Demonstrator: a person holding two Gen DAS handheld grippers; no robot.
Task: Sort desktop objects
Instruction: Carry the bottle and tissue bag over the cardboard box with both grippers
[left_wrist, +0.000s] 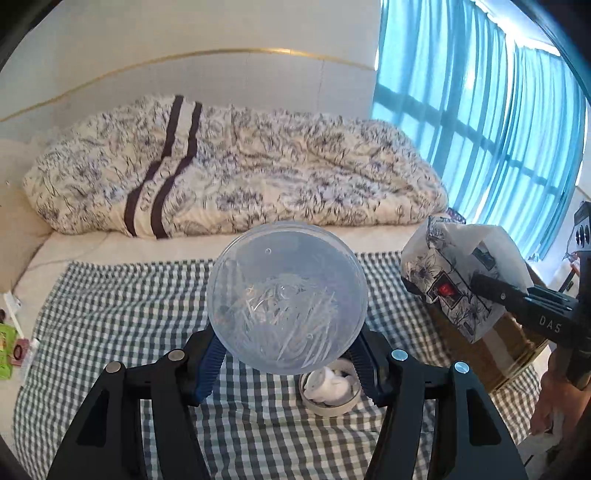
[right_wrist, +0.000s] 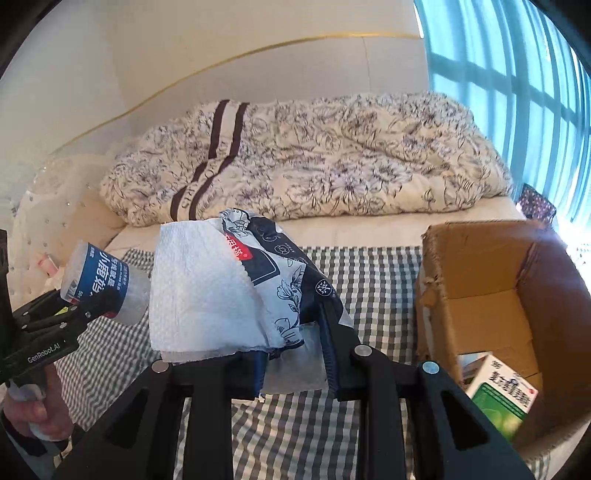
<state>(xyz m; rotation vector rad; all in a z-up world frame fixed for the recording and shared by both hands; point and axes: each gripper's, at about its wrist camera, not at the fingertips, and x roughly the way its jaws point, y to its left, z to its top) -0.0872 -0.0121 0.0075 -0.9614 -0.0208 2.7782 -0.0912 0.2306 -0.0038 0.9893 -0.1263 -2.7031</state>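
Note:
My left gripper (left_wrist: 286, 363) is shut on a clear plastic jar of cotton swabs (left_wrist: 287, 297), held above the checked cloth (left_wrist: 122, 295) with its base toward the camera. In the right wrist view the same jar (right_wrist: 105, 284) shows a blue label at the far left. My right gripper (right_wrist: 293, 363) is shut on a floral tissue pack (right_wrist: 280, 273) with a white tissue (right_wrist: 199, 284) hanging out of it. In the left wrist view the tissue pack (left_wrist: 454, 280) hangs at the right, over the cardboard box (left_wrist: 498, 354).
An open cardboard box (right_wrist: 480, 280) at the right holds a green and white carton (right_wrist: 498, 391). A small round tin with white contents (left_wrist: 330, 386) lies on the cloth under the jar. A patterned quilt (left_wrist: 236, 170) lies behind. Small items (left_wrist: 11, 343) sit at the left edge.

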